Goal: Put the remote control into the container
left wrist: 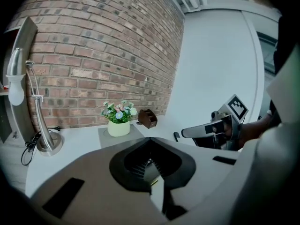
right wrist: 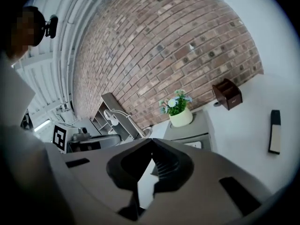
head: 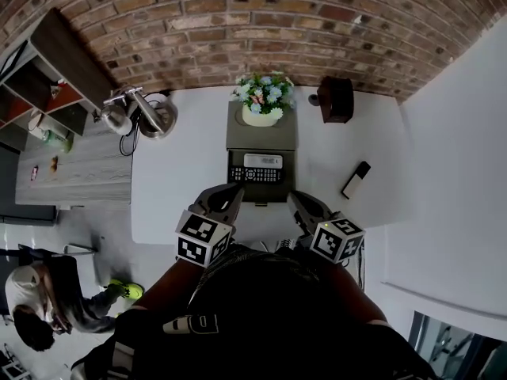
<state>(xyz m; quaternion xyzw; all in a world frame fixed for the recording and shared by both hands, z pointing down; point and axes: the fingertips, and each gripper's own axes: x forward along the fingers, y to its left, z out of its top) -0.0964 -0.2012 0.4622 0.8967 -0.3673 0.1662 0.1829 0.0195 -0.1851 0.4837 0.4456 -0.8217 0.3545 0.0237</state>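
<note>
A black-and-white remote control (head: 356, 180) lies on the white table (head: 182, 180), right of the grey container (head: 261, 137); it also shows in the right gripper view (right wrist: 275, 131). The container's open drawer (head: 261, 190) holds a white remote (head: 262, 161) and a black remote (head: 255, 174). My left gripper (head: 230, 195) hovers at the drawer's near left corner, shut and empty (left wrist: 150, 140). My right gripper (head: 299, 201) hangs at the near right corner, shut with nothing in it (right wrist: 151, 142). Both are well short of the loose remote.
A pot of flowers (head: 262, 101) stands on top of the container. A brown holder (head: 336, 99) sits at the back right, and a chrome lamp (head: 142, 113) with its cable at the back left. A shelf unit (head: 47, 77) stands left of the table. A person (head: 40, 299) sits on the floor at lower left.
</note>
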